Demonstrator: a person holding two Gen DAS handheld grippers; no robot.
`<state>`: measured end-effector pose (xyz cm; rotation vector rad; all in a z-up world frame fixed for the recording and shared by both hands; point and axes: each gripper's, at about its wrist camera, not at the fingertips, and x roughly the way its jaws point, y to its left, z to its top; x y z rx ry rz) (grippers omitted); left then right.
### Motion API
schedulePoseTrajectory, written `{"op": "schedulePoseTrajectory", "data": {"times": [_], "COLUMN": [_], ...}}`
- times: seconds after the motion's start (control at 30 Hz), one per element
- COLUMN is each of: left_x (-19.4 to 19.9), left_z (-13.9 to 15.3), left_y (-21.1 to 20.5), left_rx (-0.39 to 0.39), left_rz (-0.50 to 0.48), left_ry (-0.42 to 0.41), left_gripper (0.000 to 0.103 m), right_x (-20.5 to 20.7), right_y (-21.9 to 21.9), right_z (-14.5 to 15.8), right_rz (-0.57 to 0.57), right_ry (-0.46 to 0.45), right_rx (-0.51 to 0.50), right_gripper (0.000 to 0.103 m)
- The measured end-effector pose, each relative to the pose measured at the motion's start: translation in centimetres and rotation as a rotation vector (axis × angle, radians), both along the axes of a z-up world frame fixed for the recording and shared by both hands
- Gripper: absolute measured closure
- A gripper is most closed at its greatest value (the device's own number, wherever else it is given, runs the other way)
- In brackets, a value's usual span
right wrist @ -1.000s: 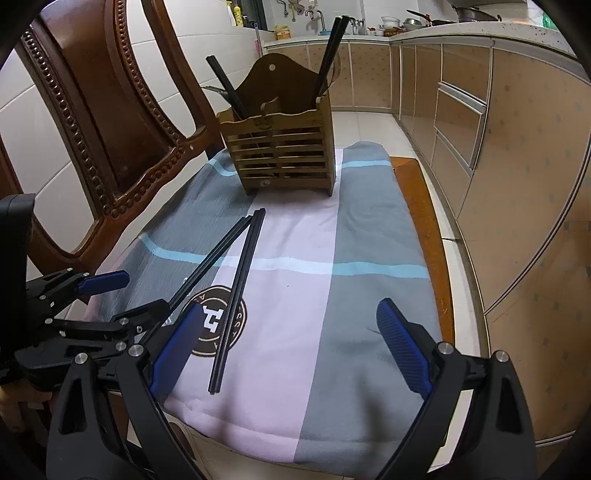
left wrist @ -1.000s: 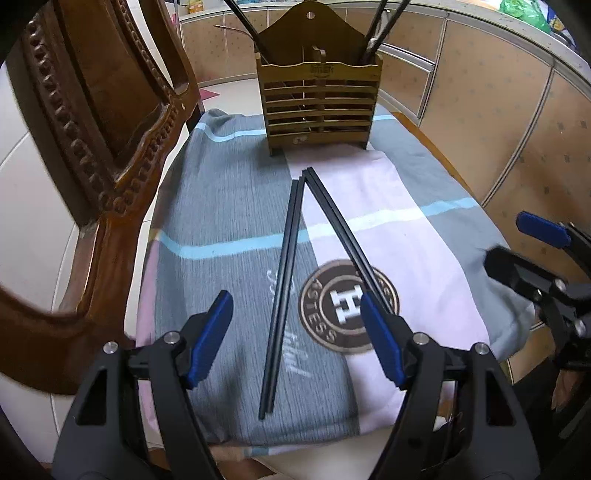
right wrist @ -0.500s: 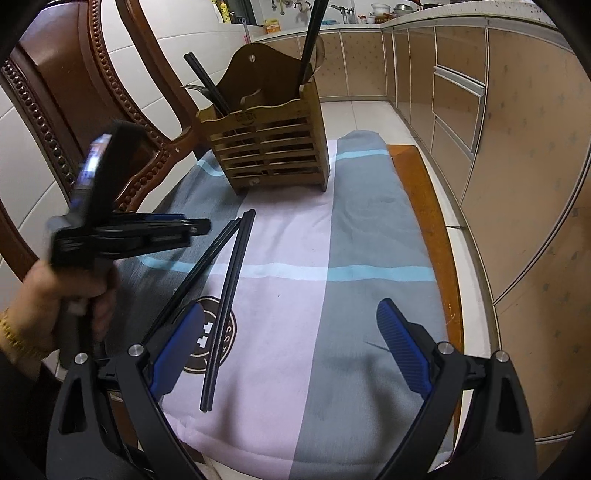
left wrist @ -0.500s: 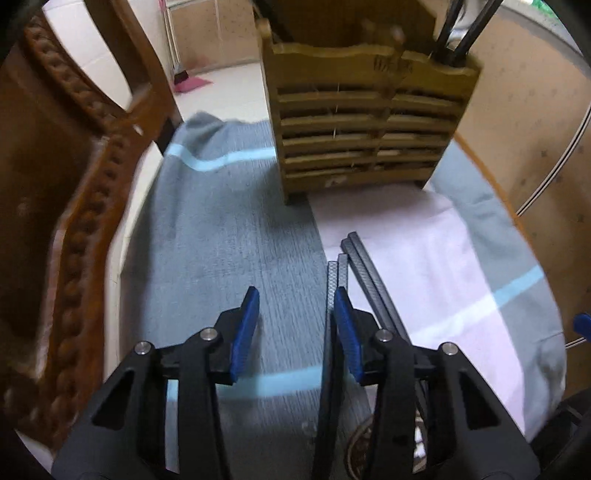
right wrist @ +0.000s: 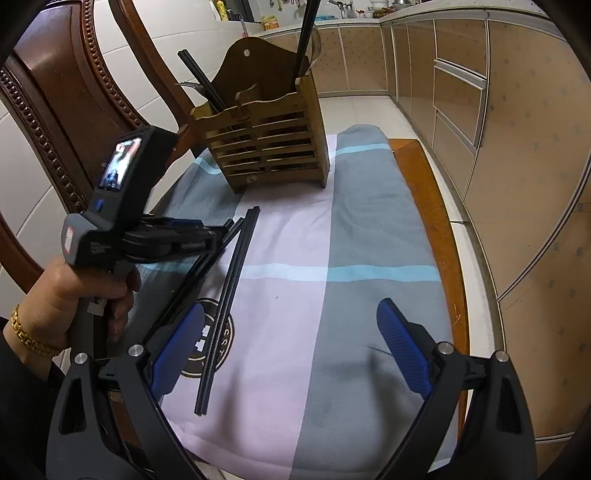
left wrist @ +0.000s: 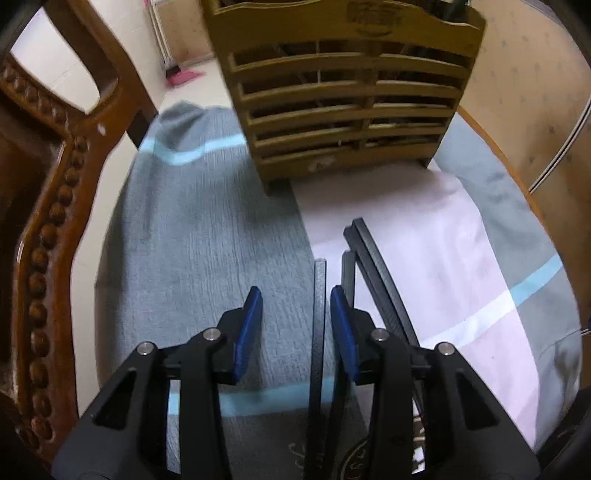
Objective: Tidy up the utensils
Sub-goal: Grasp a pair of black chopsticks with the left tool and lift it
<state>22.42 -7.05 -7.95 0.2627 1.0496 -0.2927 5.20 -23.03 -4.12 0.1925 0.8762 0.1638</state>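
Two pairs of tongs are in play. The left tongs (left wrist: 295, 332) stand partly apart, low over the towel (left wrist: 192, 258), with one black chopstick (left wrist: 319, 314) lying in the gap close to the right pad; the pads do not press it yet, so far as the left wrist view shows. Its mate (left wrist: 348, 273) lies just outside that right pad, and a second pair of chopsticks (left wrist: 376, 273) lies a little further to the same side, all in front of the wooden holder (left wrist: 347, 122) with their far ends pointing toward it.

My judgement is that the step in hand is picking up one chopstick. To do it well, the left tongs should centre the stick between the pads, close squarely across it near this end, and lift straight so the neighbours are not dragged along the cloth.

Right tongs (right wrist: 291, 343) hover wide apart and empty, nearer the camera than the holder and well back from it.

From the right wrist view, the wooden holder (right wrist: 266, 147) is slatted, stands upright on the towel (right wrist: 369, 258), and already carries black chopsticks (right wrist: 306, 33) leaning in its compartments. A carved chair back (right wrist: 66, 96) rises left of the holder.
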Motion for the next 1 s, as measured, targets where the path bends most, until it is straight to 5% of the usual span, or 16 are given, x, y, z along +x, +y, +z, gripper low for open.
{"op": "schedulePoseTrajectory", "data": {"times": [0.13, 0.2, 0.4, 0.6, 0.77, 0.9, 1.0], "left_x": [0.9, 1.2, 0.8, -3.1, -7.8, -9.8, -9.6], "left_z": [0.2, 0.1, 1.9, 11.6, 18.8, 21.3, 21.4], "left_y": [0.5, 0.8, 2.7, 6.5, 8.0, 8.8, 9.6], "left_rx": [-0.046, -0.072, -0.126, -0.210, -0.282, -0.334, -0.348], "left_rz": [0.036, 0.044, 0.082, 0.131, 0.077, 0.060, 0.061], "left_ry": [0.013, 0.017, -0.026, -0.268, -0.488, -0.592, -0.580], "left_gripper": [0.075, 0.097, 0.097, 0.097, 0.097, 0.097, 0.097], "right_x": [0.0, 0.0, 0.8, 4.2, 9.5, 12.6, 13.3], "right_y": [0.1, 0.2, 0.2, 1.2, 3.2, 5.7, 7.3], "right_z": [0.0, 0.0, -0.1, -0.2, -0.9, -2.3, -2.8], "right_rz": [-0.003, -0.002, -0.019, -0.030, -0.016, 0.010, 0.027], "right_ry": [-0.005, -0.008, -0.012, 0.008, 0.034, 0.039, 0.035], "right_rx": [-0.007, -0.014, -0.024, -0.020, -0.043, -0.208, -0.313], "right_gripper": [0.011, 0.011, 0.011, 0.011, 0.011, 0.011, 0.011]}}
